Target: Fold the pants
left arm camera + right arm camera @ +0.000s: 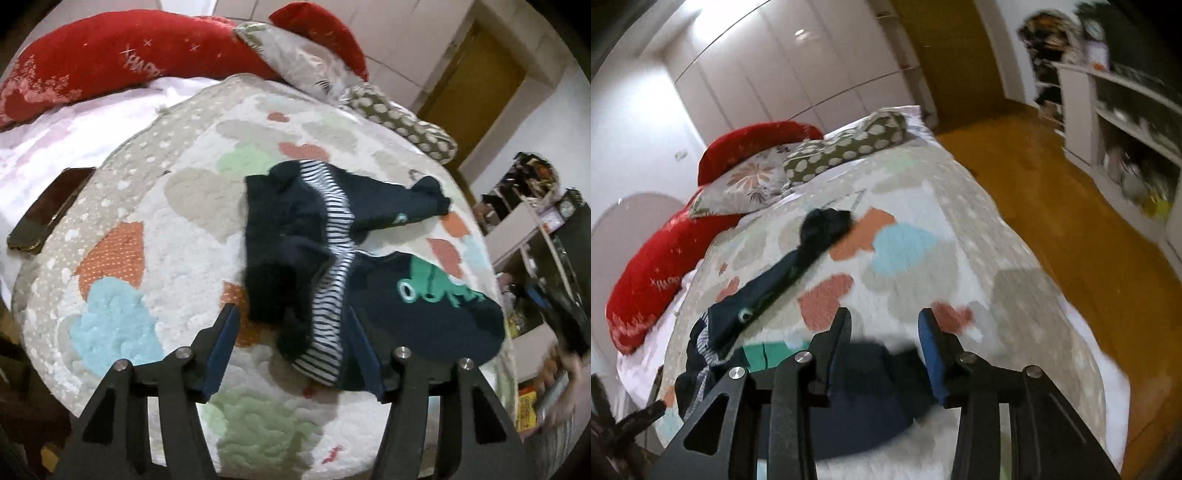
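**Inspector:** Grippers?

**Assistant:** Left gripper (291,314) has its jaws spread, empty, over the near striped waistband. Right gripper (884,325) is likewise spread and holds nothing, above a leg cuff.

**Inspector:** The pants?

**Assistant:** Navy pants (332,236) lie rumpled on the heart-patterned quilt (147,206), legs splayed. Beyond the quilt, a red pillow (122,55).

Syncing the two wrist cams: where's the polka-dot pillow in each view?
Left wrist: polka-dot pillow upper right, at the far end of the quilt, beyond the navy pants.
Right wrist: polka-dot pillow upper centre, at the head of the bed, right of the floral pillow.
Shared landmark: red pillow, lying left of the polka-dot pillow in both views.
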Demonstrator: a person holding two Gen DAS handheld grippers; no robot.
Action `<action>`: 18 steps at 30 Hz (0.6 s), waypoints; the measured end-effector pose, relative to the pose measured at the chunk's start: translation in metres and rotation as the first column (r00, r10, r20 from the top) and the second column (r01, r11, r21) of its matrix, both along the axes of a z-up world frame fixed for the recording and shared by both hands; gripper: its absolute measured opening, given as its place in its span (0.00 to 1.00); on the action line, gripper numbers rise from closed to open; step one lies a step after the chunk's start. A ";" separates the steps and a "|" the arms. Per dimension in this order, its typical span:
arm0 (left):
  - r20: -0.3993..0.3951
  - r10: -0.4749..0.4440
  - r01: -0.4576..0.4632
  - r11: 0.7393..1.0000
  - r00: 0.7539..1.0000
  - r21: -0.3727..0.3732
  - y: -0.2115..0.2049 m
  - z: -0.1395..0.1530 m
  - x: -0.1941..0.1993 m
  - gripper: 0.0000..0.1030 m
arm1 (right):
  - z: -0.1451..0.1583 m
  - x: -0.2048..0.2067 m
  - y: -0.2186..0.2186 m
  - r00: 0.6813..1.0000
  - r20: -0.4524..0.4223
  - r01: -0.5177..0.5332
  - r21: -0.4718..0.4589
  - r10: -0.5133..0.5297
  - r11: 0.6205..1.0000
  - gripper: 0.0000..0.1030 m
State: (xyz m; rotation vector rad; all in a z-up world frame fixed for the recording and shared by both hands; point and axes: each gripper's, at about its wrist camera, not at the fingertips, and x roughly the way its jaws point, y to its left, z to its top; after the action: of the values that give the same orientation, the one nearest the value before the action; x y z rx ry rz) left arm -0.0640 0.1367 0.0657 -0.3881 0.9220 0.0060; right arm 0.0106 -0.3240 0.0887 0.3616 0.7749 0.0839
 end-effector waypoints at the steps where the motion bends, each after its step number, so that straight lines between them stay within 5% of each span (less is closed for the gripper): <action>1: 0.002 -0.015 0.015 1.000 1.000 -0.009 -0.002 0.000 0.000 0.58 | 0.001 0.015 0.006 1.000 -0.003 -0.020 -0.006 0.020 1.000 0.40; 6: 0.002 -0.077 0.077 0.997 0.997 -0.003 -0.011 -0.008 0.000 0.58 | -0.017 0.108 0.030 0.994 -0.087 -0.063 0.040 0.067 0.997 0.40; 10: -0.003 -0.095 0.095 0.995 0.995 0.006 -0.009 -0.017 0.007 0.58 | -0.044 0.182 0.038 0.989 -0.149 0.010 0.097 0.004 0.995 0.46; 18: -0.053 -0.080 0.079 0.997 0.995 -0.020 0.001 -0.038 0.023 0.58 | -0.088 0.257 0.068 0.983 -0.172 0.074 0.072 -0.061 0.995 0.55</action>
State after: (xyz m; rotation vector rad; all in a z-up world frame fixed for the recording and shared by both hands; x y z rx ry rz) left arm -0.0412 0.1382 0.0280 -0.3694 0.9904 -0.0654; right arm 0.2674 -0.2564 0.0005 0.4737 0.9284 0.0197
